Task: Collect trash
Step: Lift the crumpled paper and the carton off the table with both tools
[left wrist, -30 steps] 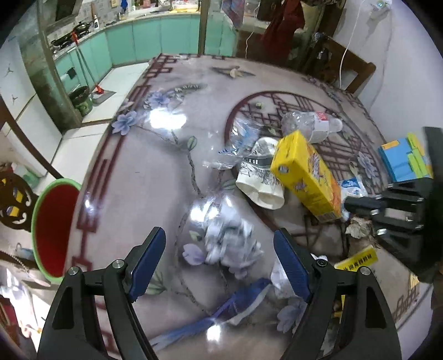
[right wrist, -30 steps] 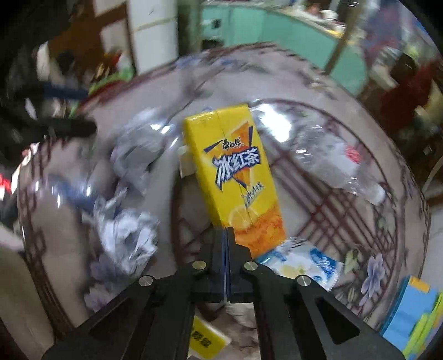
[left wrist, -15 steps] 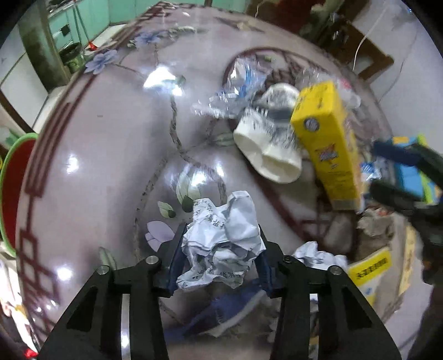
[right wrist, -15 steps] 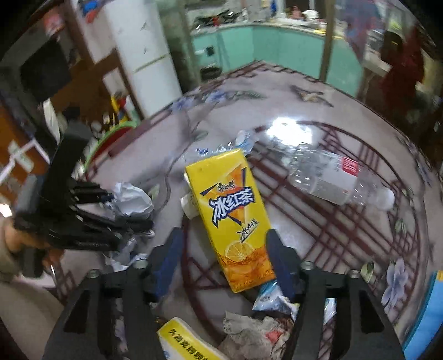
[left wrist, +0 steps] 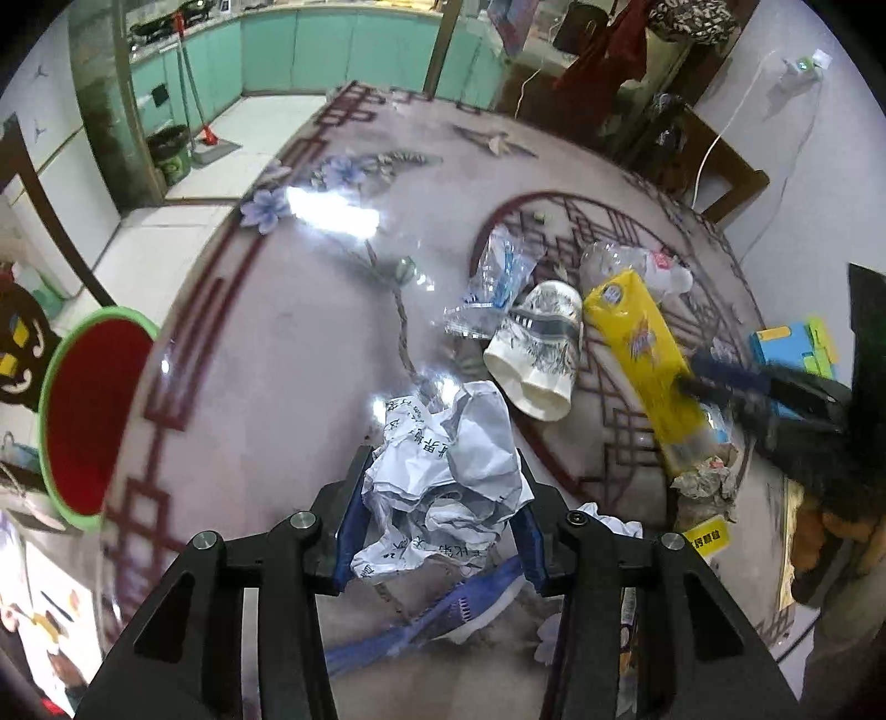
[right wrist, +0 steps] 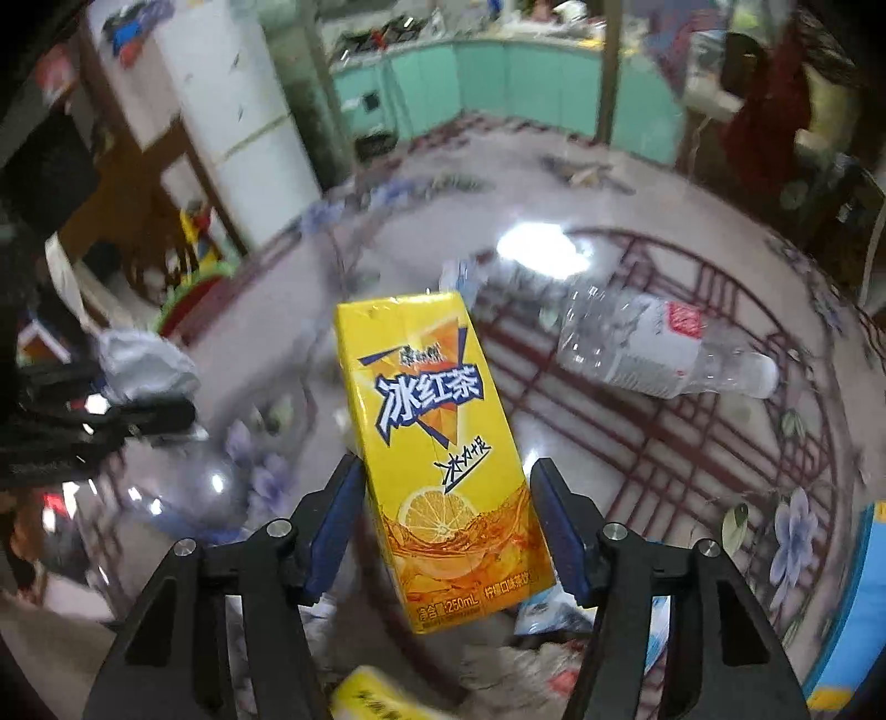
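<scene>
Our left gripper (left wrist: 437,520) is clamped on a crumpled paper ball (left wrist: 443,487), both blue pads pressed into its sides; its jaws have eased a touch wider in the last half second with the paper between them. Our right gripper (right wrist: 448,526) has the yellow drink carton (right wrist: 437,459) between its pads; the jaws have just been closing in on it. The left pad sits against the carton's edge, while whether the right pad touches we cannot tell.

Outward from the tools lies a glossy round table (left wrist: 288,354), pale mauve with printed blue flowers and a dark red lattice ring, glare spots shining on it. Scattered near the carton are a white paper cup (left wrist: 534,354) on its side, a clear plastic wrapper (left wrist: 493,282) and a crushed clear bottle (right wrist: 659,349) with a red label. Off the table's left edge stands a red bin with a green rim (left wrist: 83,410). Beyond are teal kitchen cabinets (left wrist: 343,50) and a white fridge (right wrist: 232,111).

The paper ball is white, heavily creased, with black printed characters. The carton is bright yellow, blue-and-white lettering across an orange triangle, a lemon slice near its base.
</scene>
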Tool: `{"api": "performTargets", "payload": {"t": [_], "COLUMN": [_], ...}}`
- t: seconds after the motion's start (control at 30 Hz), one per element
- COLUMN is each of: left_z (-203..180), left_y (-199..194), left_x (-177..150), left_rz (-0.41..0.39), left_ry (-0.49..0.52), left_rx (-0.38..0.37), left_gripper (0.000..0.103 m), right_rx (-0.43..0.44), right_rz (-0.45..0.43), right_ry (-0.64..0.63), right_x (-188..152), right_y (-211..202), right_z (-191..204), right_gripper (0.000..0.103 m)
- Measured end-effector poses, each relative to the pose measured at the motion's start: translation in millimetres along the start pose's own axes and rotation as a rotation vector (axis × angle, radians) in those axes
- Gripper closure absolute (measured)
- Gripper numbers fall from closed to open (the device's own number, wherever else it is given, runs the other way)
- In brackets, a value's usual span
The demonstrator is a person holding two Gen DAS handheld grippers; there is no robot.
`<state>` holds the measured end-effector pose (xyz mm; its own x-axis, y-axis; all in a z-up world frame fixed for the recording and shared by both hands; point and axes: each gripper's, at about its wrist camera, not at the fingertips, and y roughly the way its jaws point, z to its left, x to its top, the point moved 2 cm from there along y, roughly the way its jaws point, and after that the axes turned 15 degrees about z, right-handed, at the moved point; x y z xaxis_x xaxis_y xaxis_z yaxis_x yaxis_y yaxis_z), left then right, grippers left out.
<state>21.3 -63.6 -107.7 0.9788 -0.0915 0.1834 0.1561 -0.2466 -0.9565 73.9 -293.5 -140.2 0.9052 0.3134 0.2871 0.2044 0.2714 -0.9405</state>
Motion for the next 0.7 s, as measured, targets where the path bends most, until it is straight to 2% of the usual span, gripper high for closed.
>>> {"api": "performTargets", "payload": {"t": [0.03,0.17,0.23,0.27,0.33,0.37,0.4,0.47,0.57,0.6,0.63,0.7], "left_z": [0.1,5.2,9.5,11.8,16.4,18.0,20.3,23.4,29.4,32.1,35.5,40.8], "left_y": [-4.2,-11.5,-13.7,-14.9,-17.1,-17.5,-17.6,-18.4,-18.2,-18.3,-19.3,-20.9], "left_x": [0.3,3.5,1.8,0.6,-1.7,-1.7,-2.7,-4.4,-5.0,-4.5,-4.1,-3.1], "left_rz": [-0.009,-0.026,-0.023,-0.022,-0.022,-0.02,-0.019,-0.019,-0.012,-0.011,-0.013,-0.015], "left_ry": [0.012,0.044,0.053,0.055,0.058,0.058,0.059,0.064,0.07,0.068,0.066,0.066], "left_rx": [0.005,0.006,0.002,0.0,-0.006,-0.01,-0.016,-0.022,-0.024,-0.026,-0.028,-0.029], "left_gripper": [0.059,0.058,0.058,0.058,0.057,0.057,0.057,0.057,0.057,0.057,0.057,0.057], "right_rx": [-0.006,0.004,0.038,0.046,0.04,0.034,0.027,0.019,-0.072,-0.077,-0.033,-0.002], "right_rz": [-0.026,-0.041,-0.017,-0.004,0.032,0.036,0.029,0.031,0.13,0.164,0.149,0.17], "right_ry": [0.037,0.119,0.176,0.202,0.308,0.338,0.384,0.454,0.525,0.541,0.553,0.558], "right_x": [-2.0,-4.9,-5.9,-8.0,-7.7,-7.9,-8.4,-9.2,-1.3,0.3,1.9,5.6], "right_y": [-8.0,-15.4,-8.6,-5.7,6.1,9.9,14.9,22.4,49.2,58.5,63.0,71.9], "right_z": [1.5,4.9,-1.2,-4.0,-13.6,-16.0,-18.6,-22.2,-24.1,-25.2,-25.2,-22.9], "right_gripper": [0.099,0.1,0.1,0.096,0.064,0.035,0.032,0.032,0.032,0.032,0.03,0.028]}}
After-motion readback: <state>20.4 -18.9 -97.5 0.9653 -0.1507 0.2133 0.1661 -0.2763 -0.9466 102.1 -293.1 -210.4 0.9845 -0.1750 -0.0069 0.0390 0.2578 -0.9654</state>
